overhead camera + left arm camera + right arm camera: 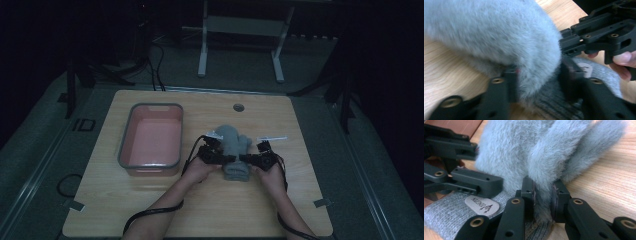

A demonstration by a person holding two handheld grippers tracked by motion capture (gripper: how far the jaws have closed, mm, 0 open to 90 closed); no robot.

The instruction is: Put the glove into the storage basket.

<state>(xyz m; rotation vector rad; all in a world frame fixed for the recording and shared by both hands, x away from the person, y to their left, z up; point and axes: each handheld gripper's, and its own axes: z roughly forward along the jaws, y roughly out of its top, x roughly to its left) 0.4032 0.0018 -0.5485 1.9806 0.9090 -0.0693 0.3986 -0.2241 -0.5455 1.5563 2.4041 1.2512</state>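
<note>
Here, nearest the table's front edge, the person's two forearms are coming in from below, each hand holding a gripper against a grey fuzzy glove (234, 150) that is lying on the wooden table (150, 210), a little right of its middle. The left gripper (226, 158) is pressing in from the glove's left side, at the seam between fur and cuff; in its own view its jaws are clamping a fold of the fur. The right gripper (246, 158) is coming in from the opposite side, and in its view the jaws are pinching a narrow tuft of fur just above the knitted cuff (446, 215), which is carrying a small oval label (482, 205). The two grippers are sitting just beside each other across the glove. Farther left, a grey-rimmed pink bin (150, 140) is resting on the table, well apart from the glove.
</note>
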